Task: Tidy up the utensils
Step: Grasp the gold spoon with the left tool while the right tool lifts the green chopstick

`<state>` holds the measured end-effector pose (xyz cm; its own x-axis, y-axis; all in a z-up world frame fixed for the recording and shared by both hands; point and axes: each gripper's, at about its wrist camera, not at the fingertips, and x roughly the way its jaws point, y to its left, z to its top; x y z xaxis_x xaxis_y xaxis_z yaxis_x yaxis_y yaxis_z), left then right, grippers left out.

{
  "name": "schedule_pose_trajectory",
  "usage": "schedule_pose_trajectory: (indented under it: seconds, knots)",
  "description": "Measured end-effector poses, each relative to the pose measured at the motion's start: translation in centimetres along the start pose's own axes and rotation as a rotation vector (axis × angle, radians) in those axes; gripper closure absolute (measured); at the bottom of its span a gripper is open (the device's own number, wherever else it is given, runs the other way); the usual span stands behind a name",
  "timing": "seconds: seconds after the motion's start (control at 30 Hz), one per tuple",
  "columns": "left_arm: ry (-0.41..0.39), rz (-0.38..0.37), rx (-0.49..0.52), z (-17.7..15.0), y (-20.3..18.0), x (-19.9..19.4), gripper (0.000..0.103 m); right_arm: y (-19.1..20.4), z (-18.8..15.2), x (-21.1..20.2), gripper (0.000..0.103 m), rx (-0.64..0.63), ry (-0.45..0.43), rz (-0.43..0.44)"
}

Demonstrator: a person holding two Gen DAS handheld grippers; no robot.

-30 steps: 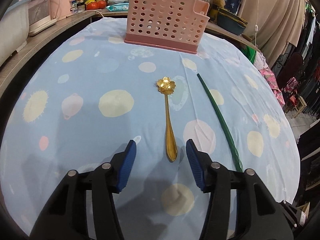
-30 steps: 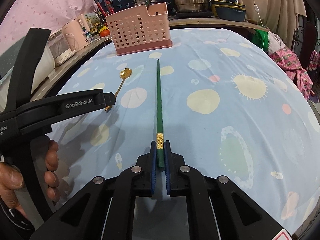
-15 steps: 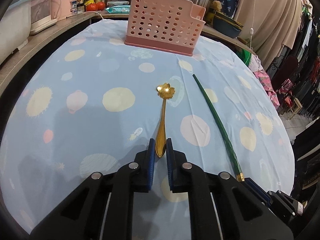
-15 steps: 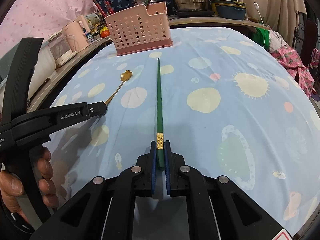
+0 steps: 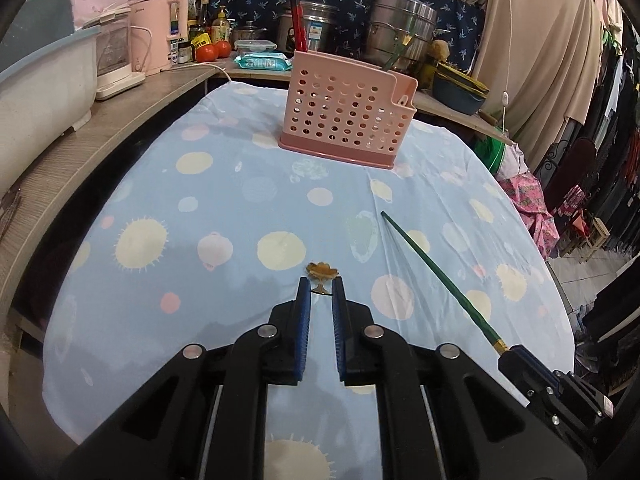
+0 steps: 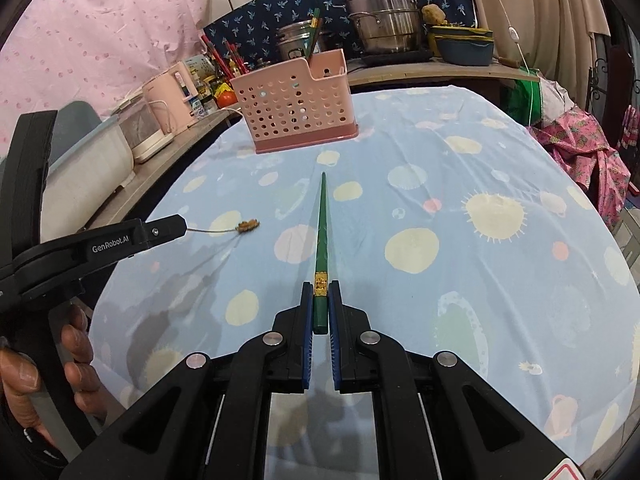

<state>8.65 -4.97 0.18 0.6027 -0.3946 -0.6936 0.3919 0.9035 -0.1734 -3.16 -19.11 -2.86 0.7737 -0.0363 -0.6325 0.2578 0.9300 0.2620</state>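
My left gripper [image 5: 320, 285] is shut on a gold flower-bowl spoon [image 5: 321, 271] and holds it level above the cloth; it also shows in the right wrist view [image 6: 246, 225], sticking out of the left gripper [image 6: 182, 225]. My right gripper [image 6: 321, 295] is shut on the thick end of a green chopstick [image 6: 321, 224], lifted above the cloth and pointing toward the pink perforated utensil basket [image 6: 294, 106]. The chopstick [image 5: 436, 274] and the basket [image 5: 346, 114] also show in the left wrist view. The basket holds a green chopstick [image 6: 313, 38].
The table has a blue cloth [image 5: 240, 216] with pastel dots. A wooden ledge [image 5: 92, 140] on the left carries appliances, bottles and tomatoes. Steel pots [image 6: 384, 16] and a blue dish stand behind the basket. Clothes hang at the right.
My left gripper closed on the spoon's handle and lifted it off the cloth. My right gripper raised the chopstick. Both views now sit higher and tilt toward the basket.
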Motion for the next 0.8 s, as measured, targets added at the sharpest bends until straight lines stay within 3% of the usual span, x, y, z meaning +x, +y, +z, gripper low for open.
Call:
schedule_pose_trajectory:
  seconds: [0.33,0.77,0.8]
  knots:
    - [-0.009,0.015,0.020,1.4,0.8,-1.8,0.094,0.8,3.8,-2.7,0.096,0.012,-0.075,0.034]
    - [0.023,0.019,0.024,3.2,1.5,-2.0,0.094,1.2,7.0,-2.3,0.096,0.003,-0.059,0.061]
    - [0.018,0.018,0.024,3.5,1.4,-2.1,0.100,1.2,7.4,-2.4,0.096,0.002,-0.064,0.064]
